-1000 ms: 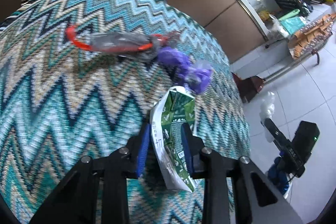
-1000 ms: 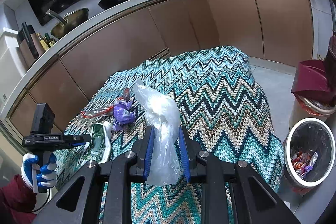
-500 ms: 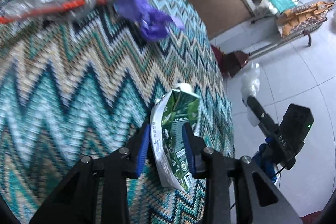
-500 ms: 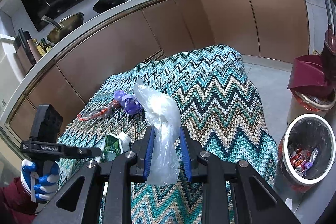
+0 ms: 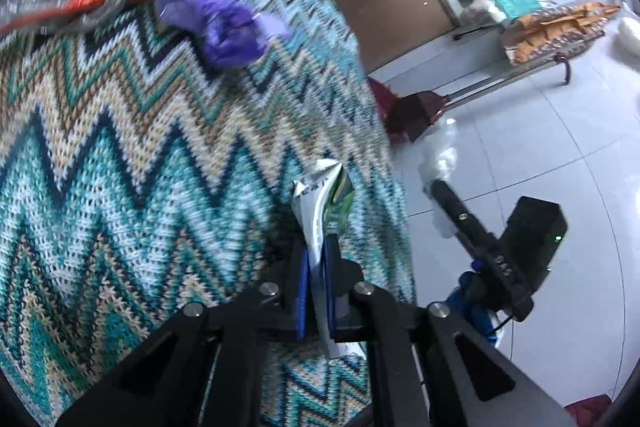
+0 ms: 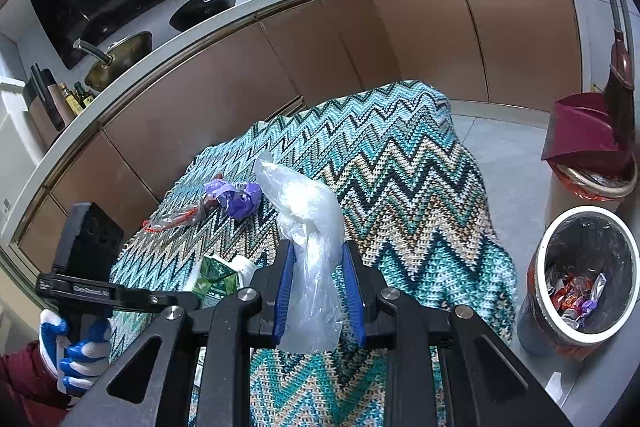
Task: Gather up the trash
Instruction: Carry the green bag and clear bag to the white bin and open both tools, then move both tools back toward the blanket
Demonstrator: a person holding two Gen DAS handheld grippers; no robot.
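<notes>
With the left gripper (image 5: 316, 291) clamped flat on the green carton (image 5: 324, 203) and the right gripper (image 6: 318, 291) holding the clear bag (image 6: 308, 227), we judge both, probably, ready for carrying to the white bin (image 6: 560, 247).

The table cover (image 6: 404, 163) was a coarse knitted cloth, matt and ribbed. The clear bag (image 6: 308, 227) looked like thin, crinkled, glossy plastic. The green carton (image 5: 324, 203) was printed paperboard, creased flat. The purple wrapper (image 5: 224, 23) was crumpled film. The cabinet doors (image 6: 420, 35) were smooth, satin brown.
</notes>
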